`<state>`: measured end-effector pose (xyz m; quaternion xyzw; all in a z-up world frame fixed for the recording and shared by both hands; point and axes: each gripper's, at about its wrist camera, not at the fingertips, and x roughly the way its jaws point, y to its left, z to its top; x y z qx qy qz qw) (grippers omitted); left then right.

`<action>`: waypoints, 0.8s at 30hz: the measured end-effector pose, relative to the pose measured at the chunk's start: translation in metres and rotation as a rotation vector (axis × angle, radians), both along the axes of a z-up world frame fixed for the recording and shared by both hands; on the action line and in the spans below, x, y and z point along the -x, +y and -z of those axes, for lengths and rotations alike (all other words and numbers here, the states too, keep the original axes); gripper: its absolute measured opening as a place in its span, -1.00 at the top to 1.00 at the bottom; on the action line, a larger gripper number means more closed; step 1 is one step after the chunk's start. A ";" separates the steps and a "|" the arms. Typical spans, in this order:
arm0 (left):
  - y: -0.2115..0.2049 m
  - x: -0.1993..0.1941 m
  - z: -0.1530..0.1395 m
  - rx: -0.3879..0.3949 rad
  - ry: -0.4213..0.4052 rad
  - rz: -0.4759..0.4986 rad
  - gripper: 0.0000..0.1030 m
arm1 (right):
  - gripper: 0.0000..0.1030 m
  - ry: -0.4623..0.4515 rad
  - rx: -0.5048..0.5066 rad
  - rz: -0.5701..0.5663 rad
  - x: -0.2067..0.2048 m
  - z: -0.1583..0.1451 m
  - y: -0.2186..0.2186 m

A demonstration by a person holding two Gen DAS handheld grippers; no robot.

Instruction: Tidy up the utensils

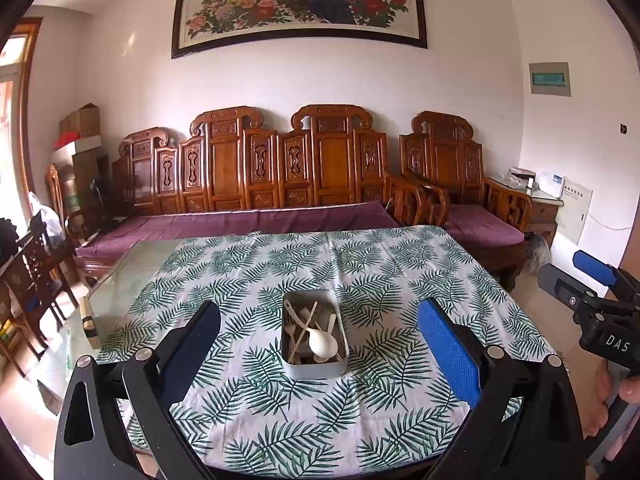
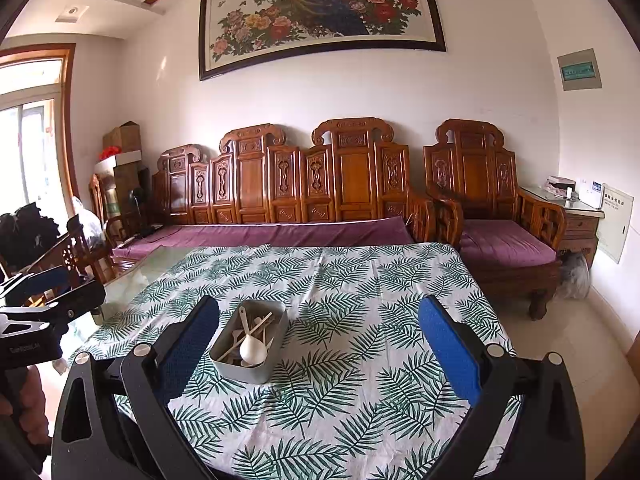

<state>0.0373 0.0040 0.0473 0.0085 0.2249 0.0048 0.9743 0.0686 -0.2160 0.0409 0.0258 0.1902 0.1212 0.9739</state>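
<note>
**Utensils all in the tin, both grippers idle**

I see the metal tin [image 1: 313, 334] mid-table on the fern-print tablecloth [image 1: 360, 420], holding the white spoon [image 1: 321, 342], forks and wooden sticks (a loose pile, not sorted). Nothing lies outside it, so I judge collection done. Left gripper [image 1: 320, 354] hangs above the near edge, level, jaws spread wide, empty, tin centred between them. Right gripper [image 2: 320, 354] sits alongside, same height, also wide and empty, tin near its left finger.
</note>
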 end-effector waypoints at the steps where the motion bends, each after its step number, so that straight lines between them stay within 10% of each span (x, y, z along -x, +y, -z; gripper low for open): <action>1: 0.001 0.000 0.000 0.001 -0.001 0.000 -0.85 | -0.95 0.000 0.000 -0.001 0.000 0.000 -0.001; 24: -0.001 0.004 0.002 0.016 -0.022 0.019 -0.85 | -0.95 -0.005 0.003 -0.004 0.001 0.004 0.003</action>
